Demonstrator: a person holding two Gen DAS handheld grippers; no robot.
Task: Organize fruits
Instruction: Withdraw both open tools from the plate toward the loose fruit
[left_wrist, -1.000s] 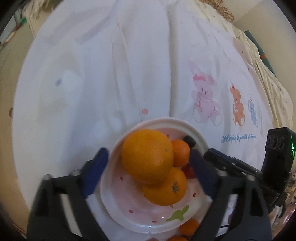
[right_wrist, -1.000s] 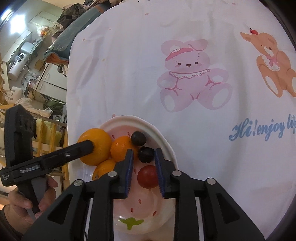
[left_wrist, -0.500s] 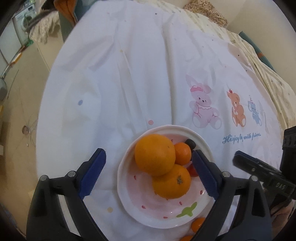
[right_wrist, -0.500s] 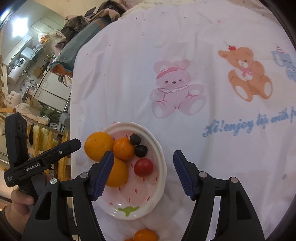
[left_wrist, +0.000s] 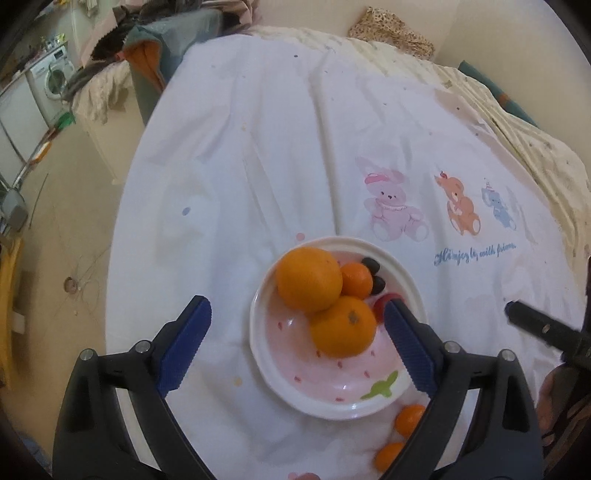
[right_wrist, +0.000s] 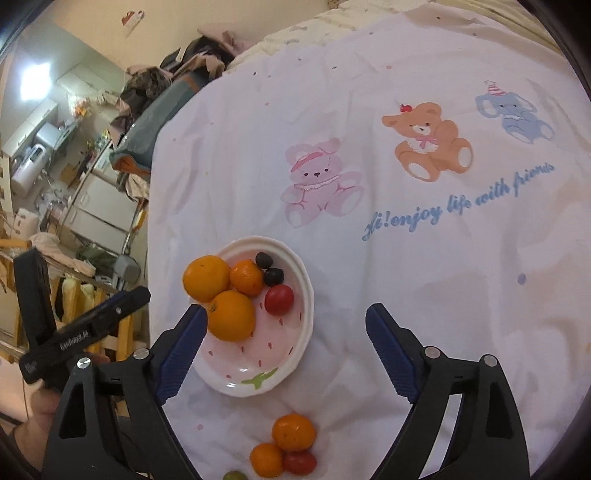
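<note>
A white and pink bowl sits on the white cloth. It holds two big oranges, a small mandarin, two dark grapes and a cherry tomato. Loose on the cloth near the bowl lie two mandarins, a cherry tomato and a green fruit. My left gripper is open and empty above the bowl. My right gripper is open and empty, above the bowl's right side.
The cloth carries cartoon animal prints and blue lettering. Its left edge drops to the floor with furniture and clutter. A washing machine stands far left. A patterned bedspread lies beyond the cloth.
Both grippers have pulled up and back from the bowl. The right gripper, shut a second ago near the grapes and tomato, has opened wide and is empty. The bowl's fruit has not moved.
</note>
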